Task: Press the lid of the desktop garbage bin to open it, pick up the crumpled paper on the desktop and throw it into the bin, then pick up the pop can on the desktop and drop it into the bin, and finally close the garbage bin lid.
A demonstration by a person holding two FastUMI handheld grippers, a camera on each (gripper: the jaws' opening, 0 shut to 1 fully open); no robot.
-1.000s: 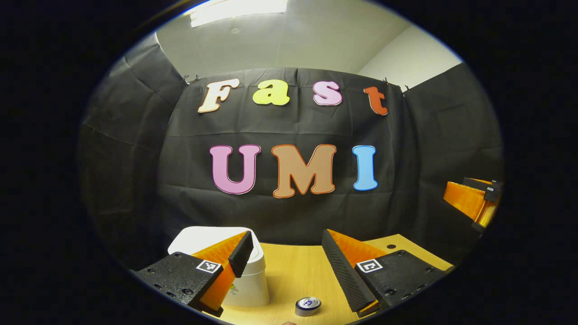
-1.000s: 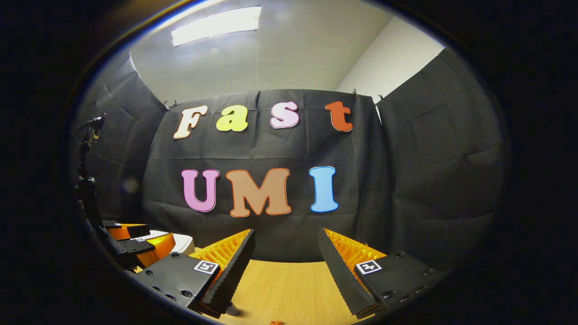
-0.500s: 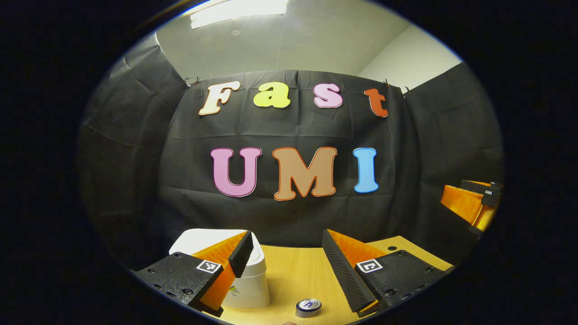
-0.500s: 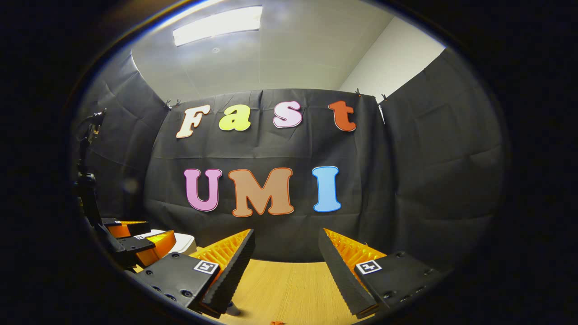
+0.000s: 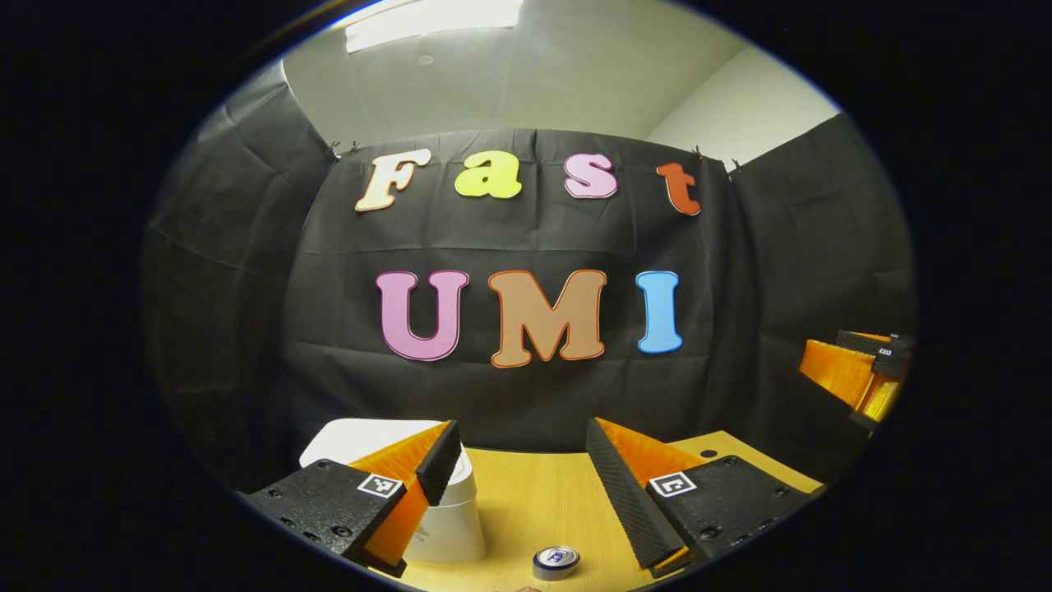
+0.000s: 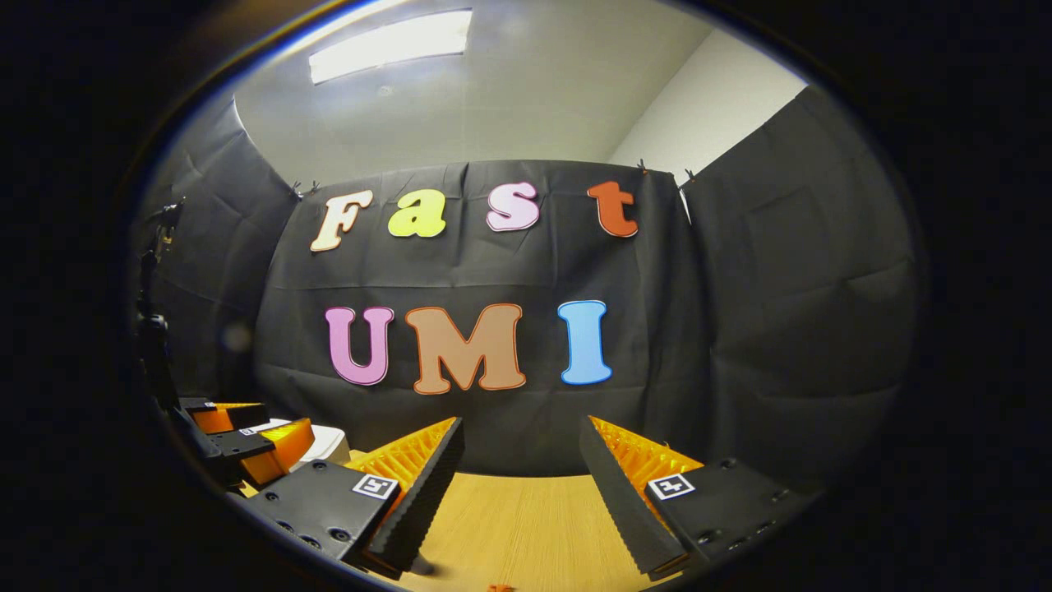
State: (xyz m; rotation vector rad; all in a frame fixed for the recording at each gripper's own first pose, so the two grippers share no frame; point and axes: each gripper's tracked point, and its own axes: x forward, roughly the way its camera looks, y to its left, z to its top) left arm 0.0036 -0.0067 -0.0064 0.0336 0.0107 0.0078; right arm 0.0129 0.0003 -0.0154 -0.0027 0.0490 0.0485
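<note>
Garbage bin (image 5: 444, 526): white, lid down, on the wooden tabletop (image 5: 534, 501), black cloth wall behind. Pop can (image 5: 556, 562): upright, just beside the bin, low between the left gripper (image 5: 518, 469) fingers, which stand apart, empty. Right gripper (image 6: 519, 469): apart, empty, well away from the bin.

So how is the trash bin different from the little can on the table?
The bin is white, while the pop can is shiny silver. The bin looks much bigger and taller than the can. The bin's top is a closed white lid; the can's top is a small round metal end. The bin sits partly behind one finger of the left claw; the can sits between the fingers. Both stand upright on the wooden table.
</note>
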